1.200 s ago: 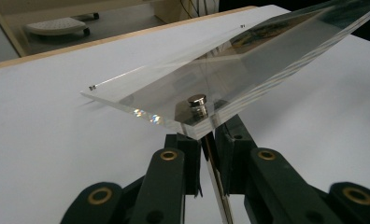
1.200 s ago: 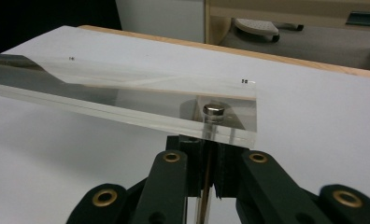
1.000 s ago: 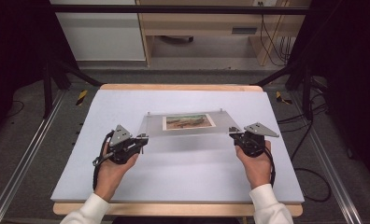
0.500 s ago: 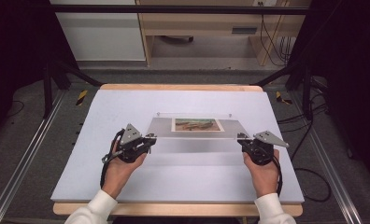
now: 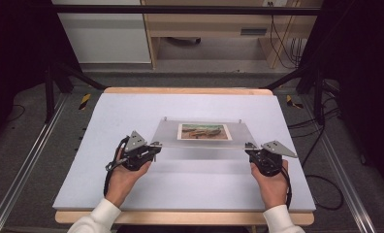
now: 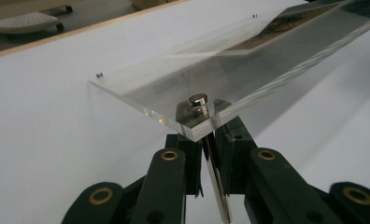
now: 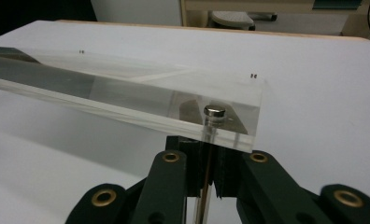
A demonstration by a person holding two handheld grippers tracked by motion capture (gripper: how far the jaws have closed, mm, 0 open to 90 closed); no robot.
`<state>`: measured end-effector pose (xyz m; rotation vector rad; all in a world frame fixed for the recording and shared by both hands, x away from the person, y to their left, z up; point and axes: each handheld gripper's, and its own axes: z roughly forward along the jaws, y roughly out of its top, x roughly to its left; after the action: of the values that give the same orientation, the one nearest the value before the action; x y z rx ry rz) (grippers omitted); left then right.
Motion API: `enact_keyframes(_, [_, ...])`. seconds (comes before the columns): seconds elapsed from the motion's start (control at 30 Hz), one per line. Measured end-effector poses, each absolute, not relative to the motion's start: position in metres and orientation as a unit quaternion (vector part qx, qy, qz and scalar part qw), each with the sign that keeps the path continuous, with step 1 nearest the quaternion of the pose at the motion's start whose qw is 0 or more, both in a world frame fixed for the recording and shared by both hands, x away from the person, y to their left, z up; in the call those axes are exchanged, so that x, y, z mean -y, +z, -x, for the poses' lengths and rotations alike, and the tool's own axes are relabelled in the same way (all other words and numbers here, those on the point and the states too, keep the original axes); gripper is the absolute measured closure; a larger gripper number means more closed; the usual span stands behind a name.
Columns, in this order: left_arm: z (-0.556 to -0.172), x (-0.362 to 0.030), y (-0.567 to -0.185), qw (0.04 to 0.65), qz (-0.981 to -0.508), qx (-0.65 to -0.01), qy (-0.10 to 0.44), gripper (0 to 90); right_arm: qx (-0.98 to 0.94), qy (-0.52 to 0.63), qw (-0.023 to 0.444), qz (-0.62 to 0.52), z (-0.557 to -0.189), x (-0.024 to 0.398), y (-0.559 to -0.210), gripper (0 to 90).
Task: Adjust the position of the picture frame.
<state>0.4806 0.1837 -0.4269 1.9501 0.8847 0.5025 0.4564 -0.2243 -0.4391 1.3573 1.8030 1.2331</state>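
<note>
**Clear acrylic frame, black plastic jaws, matt white table**

At the centre of the high view lies a clear acrylic frame (image 5: pixel 202 138), glossy and smooth, with a matt paper picture (image 5: pixel 203 131) inside. In the left gripper view a shiny metal stud (image 6: pixel 198 100) sits at its near corner, and its cut edge gleams. The left gripper (image 6: pixel 207 156) and right gripper (image 7: pixel 207 161) have matt black plastic jaws with brass-coloured rivets. The table (image 5: pixel 132 107) top is matt, smooth white, edged with pale wood

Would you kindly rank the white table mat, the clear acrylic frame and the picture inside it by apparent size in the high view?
Largest to smallest:
1. white table mat
2. clear acrylic frame
3. picture
</note>
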Motion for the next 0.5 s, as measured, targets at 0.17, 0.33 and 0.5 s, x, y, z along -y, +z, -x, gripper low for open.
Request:
enact_keyframes(0.17, [-0.478, -0.184, -0.434, 0.445, -0.794, -0.367, 0.190, 80.9, -0.679, 0.448, 0.275, -0.513, -0.452, 0.223, -0.446, 84.1])
enact_keyframes(0.33, [-0.474, -0.181, -0.440, 0.431, -0.794, -0.392, 0.171, 81.9, -0.690, 0.433, 0.262, -0.518, -0.451, 0.223, -0.451, 84.3])
enact_keyframes(0.5, [-0.471, -0.179, -0.447, 0.419, -0.797, -0.407, 0.154, 82.9, -0.697, 0.424, 0.236, -0.528, -0.449, 0.227, -0.459, 82.9])
